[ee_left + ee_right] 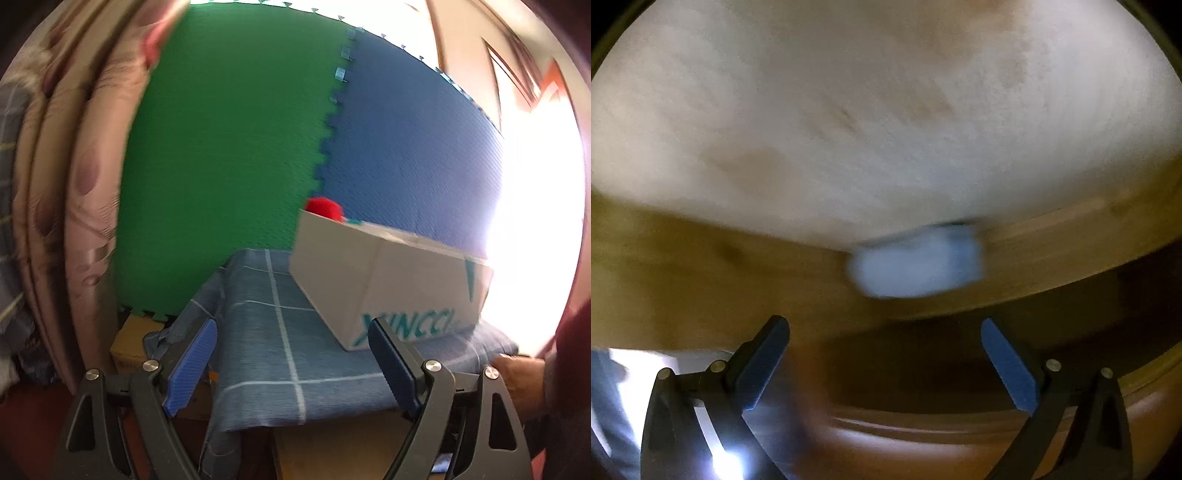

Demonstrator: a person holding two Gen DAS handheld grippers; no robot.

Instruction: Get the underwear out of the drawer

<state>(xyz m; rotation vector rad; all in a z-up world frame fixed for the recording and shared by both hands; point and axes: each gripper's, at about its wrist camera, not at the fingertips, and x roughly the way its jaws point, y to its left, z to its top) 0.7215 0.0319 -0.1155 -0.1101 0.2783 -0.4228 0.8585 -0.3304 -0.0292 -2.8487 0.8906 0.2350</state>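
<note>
My right gripper (pixel 884 354) and left gripper (pixel 291 354) gape empty; the blurred pale-blue underwear (pixel 918 262) looks soft, light; I'd pinch a fold.

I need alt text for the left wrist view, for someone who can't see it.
Open left tongs hover over a blue checked cloth with a white cardboard box resting on it. Behind stand green and blue foam mats; something red peeks over the box.
</note>
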